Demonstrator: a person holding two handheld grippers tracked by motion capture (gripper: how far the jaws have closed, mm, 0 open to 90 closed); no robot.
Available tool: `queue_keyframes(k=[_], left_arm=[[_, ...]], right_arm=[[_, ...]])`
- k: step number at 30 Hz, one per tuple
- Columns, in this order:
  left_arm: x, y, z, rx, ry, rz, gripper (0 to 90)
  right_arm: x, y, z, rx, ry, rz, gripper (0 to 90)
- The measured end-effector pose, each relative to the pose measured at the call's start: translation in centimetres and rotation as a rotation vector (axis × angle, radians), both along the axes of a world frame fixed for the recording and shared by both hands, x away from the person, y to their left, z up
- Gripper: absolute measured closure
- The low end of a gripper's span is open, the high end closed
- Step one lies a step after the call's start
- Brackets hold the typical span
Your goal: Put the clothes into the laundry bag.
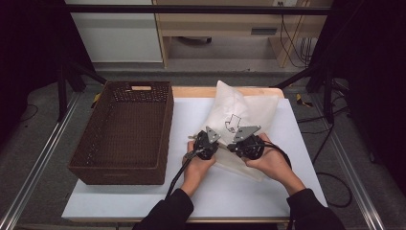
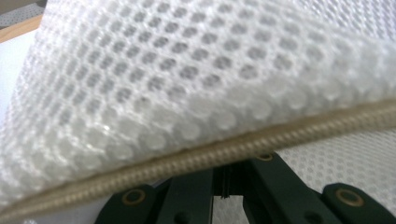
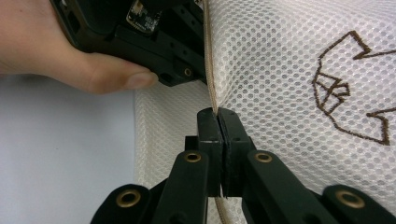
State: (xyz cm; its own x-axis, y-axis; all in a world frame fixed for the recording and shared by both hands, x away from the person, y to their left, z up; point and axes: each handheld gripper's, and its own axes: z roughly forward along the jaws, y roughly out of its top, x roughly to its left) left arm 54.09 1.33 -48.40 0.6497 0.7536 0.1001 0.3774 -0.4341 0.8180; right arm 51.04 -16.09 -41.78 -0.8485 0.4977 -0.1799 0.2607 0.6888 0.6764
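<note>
Jaws of our right gripper pinch the beige piping of the white mesh pillow; our left gripper jaws are pressed together, tips hidden under that piping. Pillow lies on the white surface, beside the brown basket

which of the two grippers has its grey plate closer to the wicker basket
The left gripper: in the high view it sits nearer the brown basket, while the right gripper is farther off. Both are shut on the white mesh pillow's piped edge.
</note>
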Motion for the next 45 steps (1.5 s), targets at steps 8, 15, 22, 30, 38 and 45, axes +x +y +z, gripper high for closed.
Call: queue_keyframes(k=[8, 15, 22, 30, 38, 45], left_arm=[[0.4, 0.0, 0.0, -0.025, 0.004, 0.015, 89.9], [0.9, -0.5, 0.1, -0.022, -0.003, 0.020, 90.0], [1.6, -0.9, 0.1, -0.030, 0.010, 0.030, 90.0], [2.2, -1.2, 0.1, -0.051, 0.017, 0.051, 90.0], [2.5, -1.4, 0.1, -0.062, 0.005, 0.055, 89.9], [2.7, -1.5, 0.2, -0.065, 0.004, 0.036, 90.0]], right_arm=[[0.1, 0.2, -0.2, -0.003, 0.003, 0.000, 89.2], [0.0, 0.3, -0.2, -0.007, -0.008, 0.001, 89.2], [0.0, 0.2, -0.2, -0.003, -0.012, -0.001, 89.1], [0.0, 0.3, -0.1, 0.001, -0.015, 0.002, 89.2], [0.1, 0.3, -0.3, 0.008, -0.012, 0.001, 89.2], [0.2, 0.4, -0.4, 0.011, -0.007, 0.003, 89.2]])
